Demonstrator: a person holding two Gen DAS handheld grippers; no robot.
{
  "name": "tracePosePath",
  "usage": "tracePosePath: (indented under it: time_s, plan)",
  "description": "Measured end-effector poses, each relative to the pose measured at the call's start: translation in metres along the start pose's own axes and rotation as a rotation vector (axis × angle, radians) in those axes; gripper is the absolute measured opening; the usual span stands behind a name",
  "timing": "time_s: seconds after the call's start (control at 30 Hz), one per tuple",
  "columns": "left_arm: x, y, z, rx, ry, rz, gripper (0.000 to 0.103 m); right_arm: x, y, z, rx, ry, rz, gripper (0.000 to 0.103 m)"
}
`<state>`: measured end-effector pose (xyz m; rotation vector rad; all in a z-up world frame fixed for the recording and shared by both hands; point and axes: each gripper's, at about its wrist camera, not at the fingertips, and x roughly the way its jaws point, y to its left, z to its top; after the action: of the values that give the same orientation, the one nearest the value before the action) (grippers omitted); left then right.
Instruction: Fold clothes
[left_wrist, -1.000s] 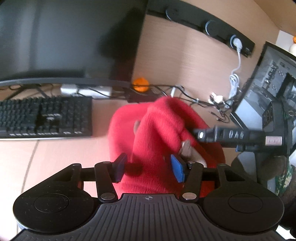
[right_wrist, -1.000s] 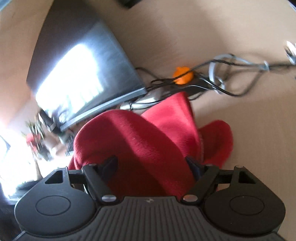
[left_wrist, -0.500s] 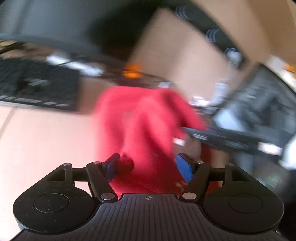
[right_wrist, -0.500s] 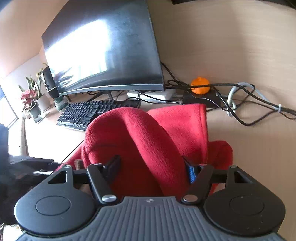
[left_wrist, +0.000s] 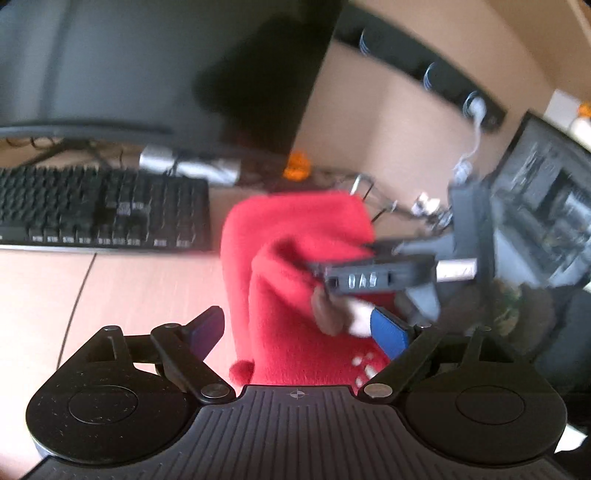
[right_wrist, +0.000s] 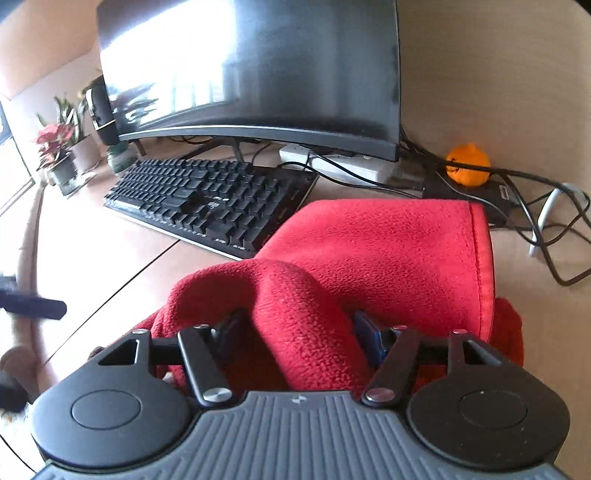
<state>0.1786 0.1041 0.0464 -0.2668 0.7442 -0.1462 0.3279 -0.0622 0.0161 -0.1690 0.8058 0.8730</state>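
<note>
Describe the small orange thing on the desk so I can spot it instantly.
Start at the big curved monitor and go to its lower right corner. There the round orange pumpkin-like ornament sits on a black box among cables, behind the red fleece garment. It is the only orange item there.

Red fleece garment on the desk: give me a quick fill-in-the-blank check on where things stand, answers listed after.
1. The fleece garment is coloured ____.
2. The right gripper is closed on a fold of the ____.
3. The left gripper has just been opening; its pads stand ____ of the cloth.
4. The black keyboard lies in front of the ____.

Answers: red; garment; clear; monitor
</note>
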Motion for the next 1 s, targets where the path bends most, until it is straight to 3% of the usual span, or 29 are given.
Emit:
tracePosePath:
  time_s: [0.1,0.17,0.2,0.3,0.4,0.47,0.57,0.63,0.73,0.83,0.93,1.0]
  plan:
    - [0.025,-0.005,-0.005,0.102,0.064,0.112,0.091,-0.028,-0.002,-0.002,0.011,-0.056,-0.028,0.083]
    - [0.031,0.000,-0.004,0.118,0.077,0.114,0.092,-0.060,-0.011,-0.009,0.048,-0.126,-0.023,0.098]
    - [0.031,0.004,-0.002,0.111,0.075,0.104,0.092,-0.074,-0.016,-0.014,0.063,-0.153,-0.042,0.100]
    - [0.031,0.011,0.011,0.107,0.051,0.084,0.092,-0.093,-0.033,-0.030,0.090,-0.180,-0.195,0.102]
    - [0.038,0.013,0.026,0.102,0.020,0.042,0.093,-0.080,-0.048,-0.041,0.129,-0.126,-0.318,0.103]
    - [0.056,0.011,0.029,0.158,0.037,0.075,0.093,-0.058,-0.053,-0.045,0.133,-0.078,-0.387,0.103]
    - [0.079,0.011,0.027,0.231,0.078,0.128,0.096,-0.040,-0.058,-0.043,0.183,-0.046,-0.387,0.103]
    - [0.084,0.013,0.026,0.247,0.096,0.135,0.096,-0.050,-0.057,-0.037,0.153,-0.047,-0.365,0.103]
    - [0.072,0.022,0.033,0.184,0.077,0.076,0.095,-0.078,-0.057,-0.027,0.111,-0.113,-0.326,0.103]
    - [0.061,0.030,0.040,0.102,0.052,0.023,0.095,-0.091,-0.071,-0.011,0.145,-0.182,-0.366,0.103]
    - [0.054,0.030,0.047,0.042,0.018,-0.024,0.095,-0.068,-0.080,0.003,0.113,-0.167,-0.449,0.103]
    - [0.055,0.025,0.049,0.044,0.012,-0.058,0.095,-0.046,-0.085,0.006,0.092,-0.126,-0.448,0.103]
